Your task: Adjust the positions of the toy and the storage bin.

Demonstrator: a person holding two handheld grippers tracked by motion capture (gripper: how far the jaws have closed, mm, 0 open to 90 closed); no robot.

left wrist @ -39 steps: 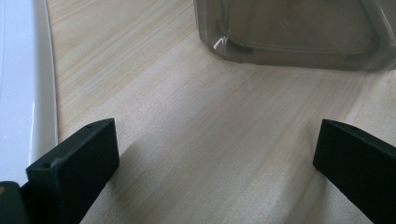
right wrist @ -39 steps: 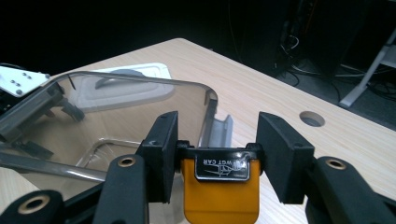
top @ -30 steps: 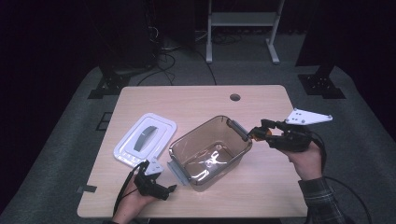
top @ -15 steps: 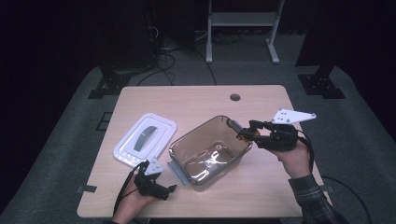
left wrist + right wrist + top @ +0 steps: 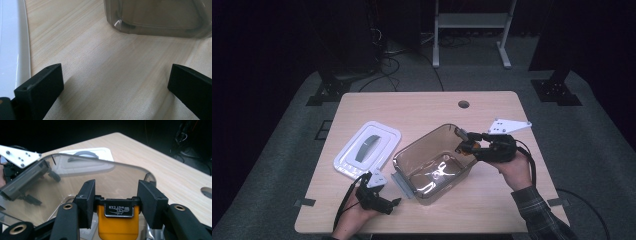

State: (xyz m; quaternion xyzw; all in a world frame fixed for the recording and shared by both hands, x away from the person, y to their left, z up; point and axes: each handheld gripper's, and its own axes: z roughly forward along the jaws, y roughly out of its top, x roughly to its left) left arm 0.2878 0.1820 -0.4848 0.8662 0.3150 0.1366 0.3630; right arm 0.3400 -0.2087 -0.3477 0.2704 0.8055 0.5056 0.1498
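Two grippers are at work over the wooden table (image 5: 427, 107). Nearest, at the left of the near edge, the left gripper (image 5: 384, 202) rests low on the tabletop in the person's hand, its jaws standing wide apart with bare wood between them; in the left gripper view the foot of the container sits just ahead and the white lid's rim runs along one side. Just beyond it, mid-table, the clear brownish container (image 5: 432, 162) stands upright and uncovered, with grey clip handles at its ends. At its right rim the right gripper (image 5: 466, 144) reaches in from the right, its jaws clamped on a small yellow toy car (image 5: 117, 220) with a black part on top; the car hangs at the container's far-right rim, just over the inside. Left of the container, a little farther back, the white lid (image 5: 368, 150) lies flat on the table, apart from the container. Farther off, a small round hole (image 5: 463, 104) marks the tabletop near its far edge.
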